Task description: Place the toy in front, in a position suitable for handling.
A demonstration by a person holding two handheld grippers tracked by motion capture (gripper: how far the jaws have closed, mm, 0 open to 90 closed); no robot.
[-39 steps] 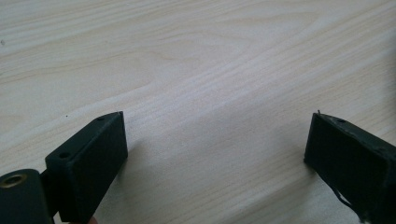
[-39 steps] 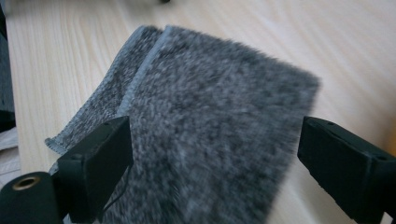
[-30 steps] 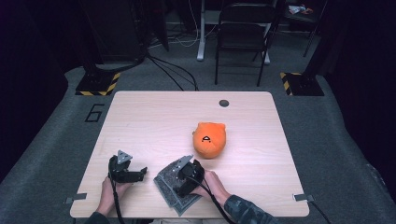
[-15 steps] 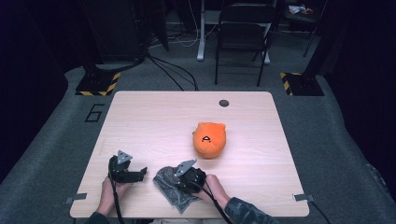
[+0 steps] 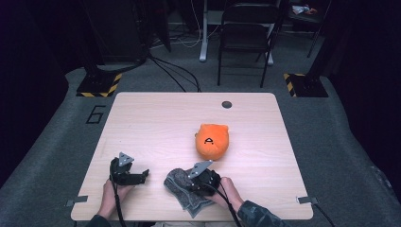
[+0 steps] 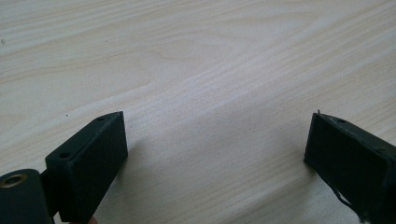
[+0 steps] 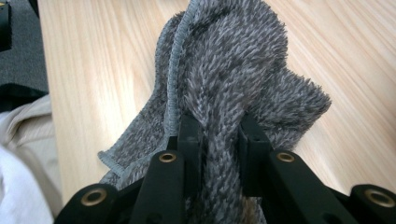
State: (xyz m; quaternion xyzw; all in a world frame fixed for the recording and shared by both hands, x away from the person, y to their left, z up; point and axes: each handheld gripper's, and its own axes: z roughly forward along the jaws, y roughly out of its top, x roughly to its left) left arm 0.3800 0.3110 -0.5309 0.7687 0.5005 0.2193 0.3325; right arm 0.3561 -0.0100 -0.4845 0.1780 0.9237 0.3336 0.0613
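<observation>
Right gripper view puts the grey fleece cloth (image 7: pixel 224 79) up the middle of the frame, a thick fold of it pinched between the 2 black jaws of the right gripper (image 7: pixel 218 140), whose pads press into the pile from both sides; those jaws have just closed on it. A stitched hem runs down the cloth's left edge, and the rest spills onto the light wooden table (image 7: pixel 102 60) toward the lower left. High view shows the same cloth (image 5: pixel 179 182) bunched at the lower centre of the frame, near the table's (image 5: pixel 156 118) front edge, with the right gripper (image 5: pixel 201 177) on its right side and a hand behind it. Just above and to the right, close to the cloth without touching it, sits an orange plush toy (image 5: pixel 212 141) with a black mark on its face. At the lower left the left gripper (image 5: pixel 135 174) rests on the wood, well apart from the cloth. Left gripper view shows its 2 jaws spread wide over bare wood (image 6: pixel 210 70), nothing between them.
</observation>
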